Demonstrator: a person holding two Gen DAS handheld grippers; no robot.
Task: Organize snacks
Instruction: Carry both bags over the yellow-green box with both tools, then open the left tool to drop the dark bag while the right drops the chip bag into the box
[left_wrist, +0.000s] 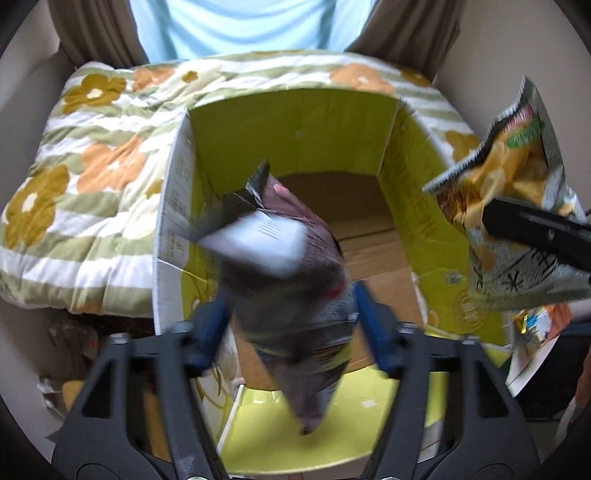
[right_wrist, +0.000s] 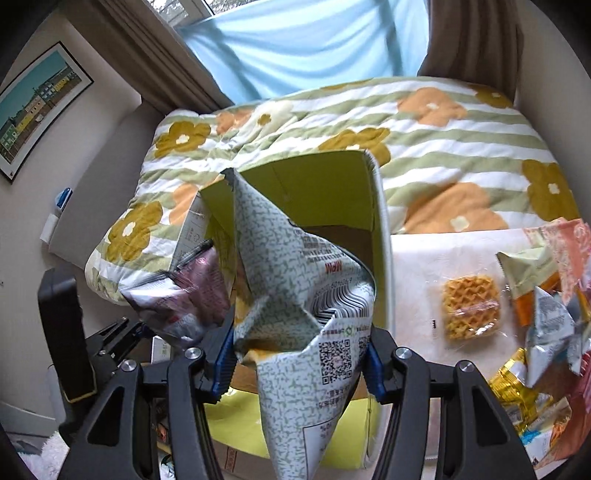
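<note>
A quilt (right_wrist: 443, 147) with green stripes and orange and mustard flowers filled the middle of both views, spread over what looked like a bed. Behind it, at the top of the frame, pale blue cloth (right_wrist: 303, 48) hung between brown curtains (left_wrist: 402, 29). In the right wrist view a framed picture (right_wrist: 37, 107) of coloured houses hung on the beige wall at the upper left.

An open cardboard box (left_wrist: 295, 125), lime green on its flaps and plain brown inside, stood on the quilt at frame centre. The left gripper (left_wrist: 291, 328) was clamped on a dark, purplish snack bag (left_wrist: 295, 266), blurred, held over the box opening. The right gripper (right_wrist: 299, 358) was closed on a pale green speckled chip bag (right_wrist: 295, 266) bearing a QR code; it hung just above the box's near right edge. In the left wrist view that bag (left_wrist: 517, 206) appeared at the right edge.

At the lower right of the right wrist view, a white sheet (right_wrist: 417, 258) beside the box carried a wrapped waffle (right_wrist: 471, 308) and a heap of loose snack packets (right_wrist: 546, 317).
</note>
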